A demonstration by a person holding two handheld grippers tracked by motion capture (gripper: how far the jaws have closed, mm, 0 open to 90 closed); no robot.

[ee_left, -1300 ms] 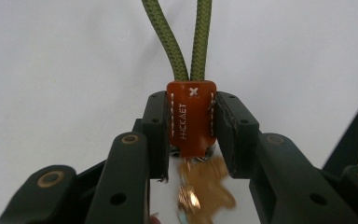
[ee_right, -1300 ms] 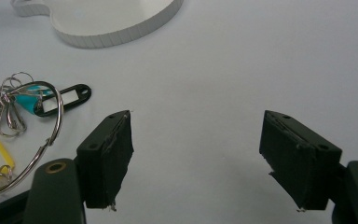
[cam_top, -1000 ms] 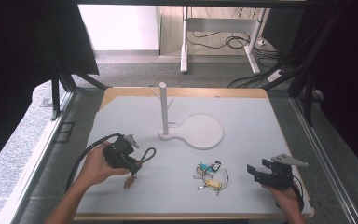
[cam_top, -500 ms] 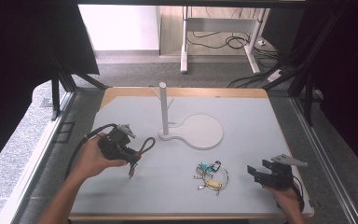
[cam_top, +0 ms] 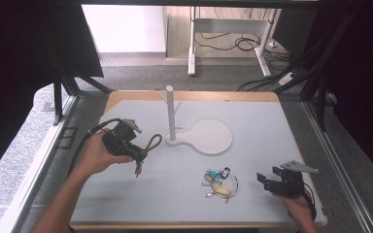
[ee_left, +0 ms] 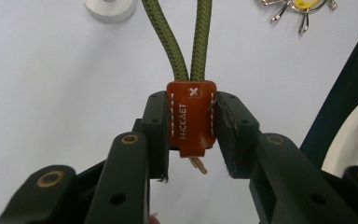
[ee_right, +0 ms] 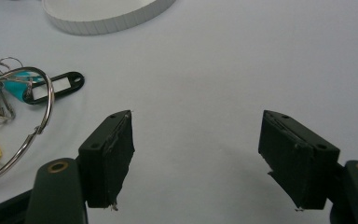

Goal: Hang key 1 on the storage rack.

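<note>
The left hand-held gripper (cam_top: pixel 135 154) is held above the surface (cam_top: pixel 252 204) at about nine o'clock from the white stand (cam_top: pixel 201 138). Its pads are clamped on the brown leather tab (ee_left: pixel 191 119) of a green cord loop (cam_top: pixel 150 144). In the left gripper view the tab sits upright between the two jaws, squeezed from both sides, and the two strands of the green cord run straight up from it toward twelve o'clock. In the high view the loop curls out at three o'clock of that gripper, and a small end piece hangs down just under it, clear of the surface.

The right hand-held gripper (cam_top: pixel 267 182) rests low near the surface's five o'clock corner. Its jaws stand wide apart with nothing between them; in the right gripper view bare surface shows in the gap.

A bunch of keys (cam_top: pixel 218 182) on a large ring lies on the surface at nine o'clock of the right gripper, near it but not touching, with a yellow tag, a blue tag and a black tag. The stand's round base lies at twelve o'clock of the keys, its post upright.
</note>
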